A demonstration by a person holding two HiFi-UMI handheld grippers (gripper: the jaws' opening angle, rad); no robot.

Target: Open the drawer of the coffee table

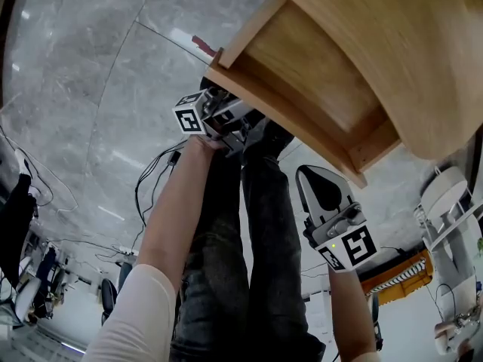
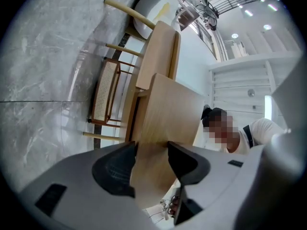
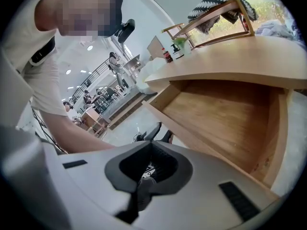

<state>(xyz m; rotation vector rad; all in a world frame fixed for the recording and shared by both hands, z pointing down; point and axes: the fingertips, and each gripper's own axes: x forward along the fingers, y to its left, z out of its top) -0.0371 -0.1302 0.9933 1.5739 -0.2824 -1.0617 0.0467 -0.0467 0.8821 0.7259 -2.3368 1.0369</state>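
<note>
- The coffee table, of light wood, is seen at the upper right of the head view, standing on a grey marbled floor.
- The drawer is found open. It is drawn out from under the curved table top toward the lower left of the head view, where the person's legs are seen.
- The open side of the drawer is turned upward, and its bare wooden bottom is exposed.
- The long axis is taken along the drawer front. It runs diagonally in the head view, from a corner at the upper left to a corner at the lower right.
- In the right gripper view the drawer is seen below the table top, with its front rail nearest the camera.
- The left gripper is placed at the upper-left end of the drawer front, tucked under its edge, with the marker cube turned outward.
- In the left gripper view the left gripper is seen with its jaws partly apart. The wooden panel of the drawer front fills the gap between them, and the panel is judged to be gripped.
- The right gripper is held just below the lower-right part of the drawer front, apart from it.
- In the right gripper view the right gripper is seen with its jaw tips brought together and nothing clamped. Only floor and shoes are visible through the hollow between the pads.
</note>
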